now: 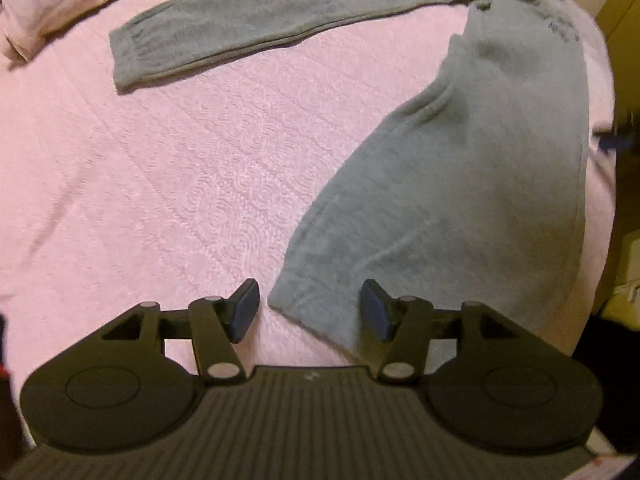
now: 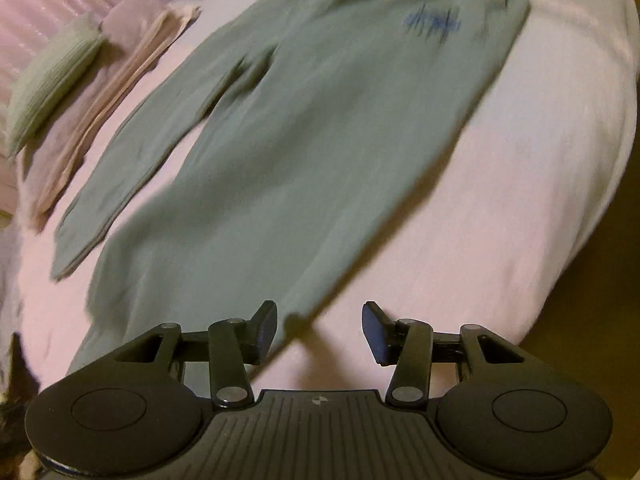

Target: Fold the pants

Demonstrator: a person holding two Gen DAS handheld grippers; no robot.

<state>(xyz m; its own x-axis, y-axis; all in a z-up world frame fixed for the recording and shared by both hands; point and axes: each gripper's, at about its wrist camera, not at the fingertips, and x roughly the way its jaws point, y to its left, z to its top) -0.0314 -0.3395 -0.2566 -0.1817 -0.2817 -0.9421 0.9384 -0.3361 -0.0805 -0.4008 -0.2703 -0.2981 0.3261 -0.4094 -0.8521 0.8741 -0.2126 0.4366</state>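
Grey-green pants [image 1: 460, 168] lie spread flat on a pink bedspread [image 1: 180, 184], legs apart in a V. In the left wrist view one leg runs across the top and the other comes down to its cuff [image 1: 316, 308], which lies between the fingers of my open left gripper [image 1: 310, 310]. In the right wrist view the pants [image 2: 304, 152] stretch away, a blue print [image 2: 434, 24] near the waist. My right gripper [image 2: 318, 330] is open just above the bed, the near leg's hem corner [image 2: 296, 318] between its fingers, nothing held.
Folded pink and beige cloth [image 2: 120, 92] and a pale green ribbed cushion [image 2: 52, 80] lie along the bed's left side. The bed edge [image 2: 580, 240] drops off at the right. Yellowish boxes [image 1: 624, 280] stand beyond the bed on the right.
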